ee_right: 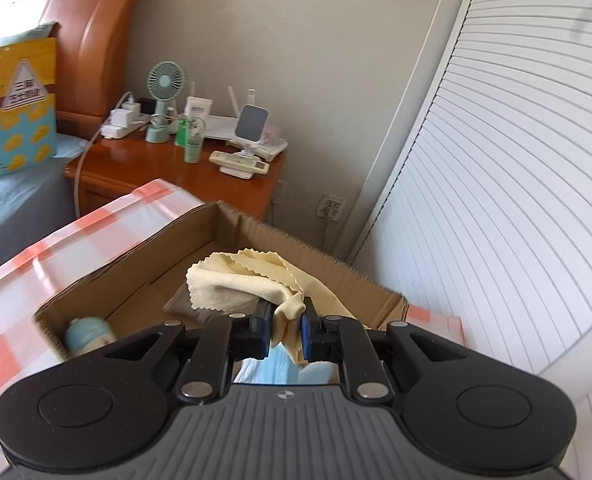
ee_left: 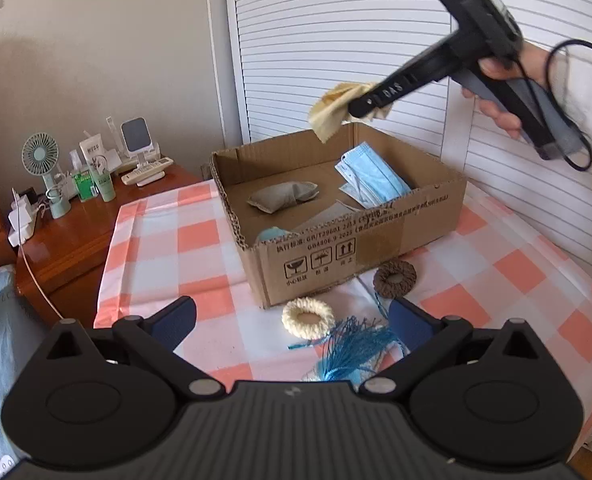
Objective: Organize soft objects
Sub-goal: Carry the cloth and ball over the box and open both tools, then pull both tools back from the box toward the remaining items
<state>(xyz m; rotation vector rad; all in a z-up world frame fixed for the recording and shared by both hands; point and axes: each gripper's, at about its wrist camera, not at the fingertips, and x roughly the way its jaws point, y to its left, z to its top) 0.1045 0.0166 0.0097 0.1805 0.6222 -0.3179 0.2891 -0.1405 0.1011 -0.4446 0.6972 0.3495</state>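
My right gripper (ee_right: 287,320) is shut on a pale yellow cloth (ee_right: 239,280) and holds it in the air above the far side of the open cardboard box (ee_left: 376,240); the cloth also shows in the left wrist view (ee_left: 332,110). Inside the box lie blue face masks (ee_left: 370,178), a grey pouch (ee_left: 281,196) and a small blue item (ee_left: 269,234). My left gripper (ee_left: 291,320) is open and empty, low over the checked tablecloth. In front of it lie a cream ring (ee_left: 308,317), a brown ring (ee_left: 394,279) and a blue tassel (ee_left: 352,350).
The box stands on a table with an orange-and-white checked cloth (ee_left: 175,240). A wooden nightstand (ee_left: 79,224) at the left carries a fan, bottles and a remote. White slatted doors (ee_left: 336,40) stand behind. A bed lies at the far left.
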